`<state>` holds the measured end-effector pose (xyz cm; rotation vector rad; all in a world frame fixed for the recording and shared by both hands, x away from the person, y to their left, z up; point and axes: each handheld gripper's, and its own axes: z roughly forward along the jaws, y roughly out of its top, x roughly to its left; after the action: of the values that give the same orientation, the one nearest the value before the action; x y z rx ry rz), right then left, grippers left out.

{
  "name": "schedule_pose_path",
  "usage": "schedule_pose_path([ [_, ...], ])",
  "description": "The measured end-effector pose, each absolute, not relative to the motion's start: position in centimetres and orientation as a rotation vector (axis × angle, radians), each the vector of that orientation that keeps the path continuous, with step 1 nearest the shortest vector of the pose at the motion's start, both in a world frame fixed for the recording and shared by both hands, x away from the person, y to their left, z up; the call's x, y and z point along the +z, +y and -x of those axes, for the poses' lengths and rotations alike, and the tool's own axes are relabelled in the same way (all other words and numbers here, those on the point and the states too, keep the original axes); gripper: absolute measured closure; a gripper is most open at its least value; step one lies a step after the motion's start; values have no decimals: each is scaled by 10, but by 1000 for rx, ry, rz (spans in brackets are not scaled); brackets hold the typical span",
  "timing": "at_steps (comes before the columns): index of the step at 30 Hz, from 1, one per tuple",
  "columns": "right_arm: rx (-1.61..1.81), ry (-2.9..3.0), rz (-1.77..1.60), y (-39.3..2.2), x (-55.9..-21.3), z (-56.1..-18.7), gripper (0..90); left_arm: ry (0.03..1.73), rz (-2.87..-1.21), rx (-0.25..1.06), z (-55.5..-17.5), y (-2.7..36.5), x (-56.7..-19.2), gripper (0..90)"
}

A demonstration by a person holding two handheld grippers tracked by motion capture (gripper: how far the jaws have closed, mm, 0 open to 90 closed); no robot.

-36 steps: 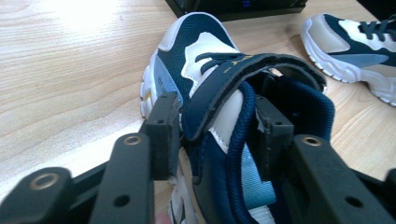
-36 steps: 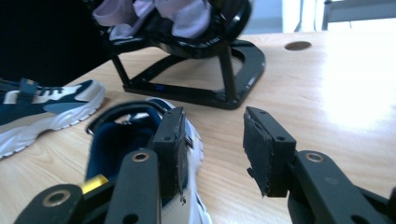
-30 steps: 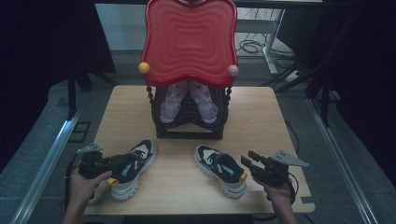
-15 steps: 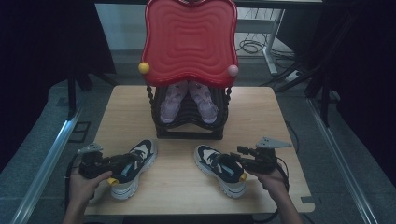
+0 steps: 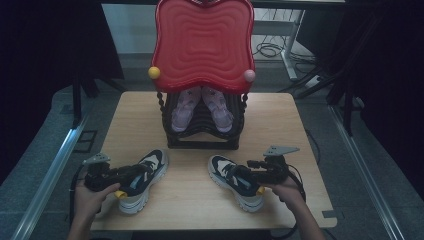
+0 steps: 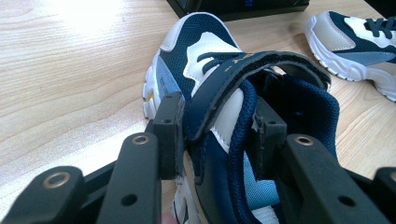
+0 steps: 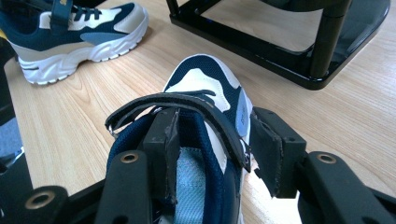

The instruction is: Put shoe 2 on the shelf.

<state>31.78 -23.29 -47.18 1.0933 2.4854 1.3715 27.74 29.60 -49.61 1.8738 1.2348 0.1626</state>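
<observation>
Two navy-and-white sneakers lie on the wooden table [image 5: 280, 120]. My left gripper [image 5: 134, 174] [image 6: 217, 126] is shut on the left sneaker [image 5: 155, 162] [image 6: 205, 42], one pad outside on the strap and side wall, the other inside the opening. My right gripper [image 5: 250, 170] [image 7: 212, 140] straddles the side wall of the right sneaker [image 5: 220, 167] [image 7: 205, 74] at its heel end. Its jaws have just been closing, but the inner pad still stands off the lining, so it is open. Each gripper view also shows the other sneaker farther off [image 6: 355, 42] [image 7: 74, 32].
A black shoe rack [image 5: 202, 142] [image 7: 261, 46] with a wavy red top [image 5: 202, 45] stands at the table's far middle. It holds a pair of pink shoes [image 5: 180, 110]. The table's near edge lies just behind both hands.
The right hand has slid left, bringing its jaws over the right sneaker's heel opening. The left hand and its sneaker have stayed put.
</observation>
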Motion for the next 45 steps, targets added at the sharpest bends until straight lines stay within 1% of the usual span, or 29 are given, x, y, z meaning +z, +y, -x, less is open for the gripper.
schedule_pose_path([
  [10,1255,2579,-1106,-224,-469,-325,577,1234,-1873,161,-278,296,-496,614],
  [12,1240,2586,-1108,-224,-469,-325,596,1235,-1873,161,-278,296,-496,613],
  [13,1223,2590,-1106,-224,-469,-326,635,1235,-1873,160,-278,296,-496,614],
  [15,1175,2600,-1111,-223,-471,-327,656,1235,-1873,161,-278,296,-496,614],
  [22,1210,2602,-1126,-224,-473,-329,671,1236,-1869,170,-278,295,-496,618],
  [31,1177,2585,-1080,-222,-472,-326,741,1232,-1874,181,-277,295,-496,646],
  [38,1207,2529,-1081,-227,-473,-323,754,1245,-1869,205,-276,294,-495,666],
  [45,1362,2444,-1136,-242,-476,-314,752,1238,-1822,221,-272,297,-490,667],
])
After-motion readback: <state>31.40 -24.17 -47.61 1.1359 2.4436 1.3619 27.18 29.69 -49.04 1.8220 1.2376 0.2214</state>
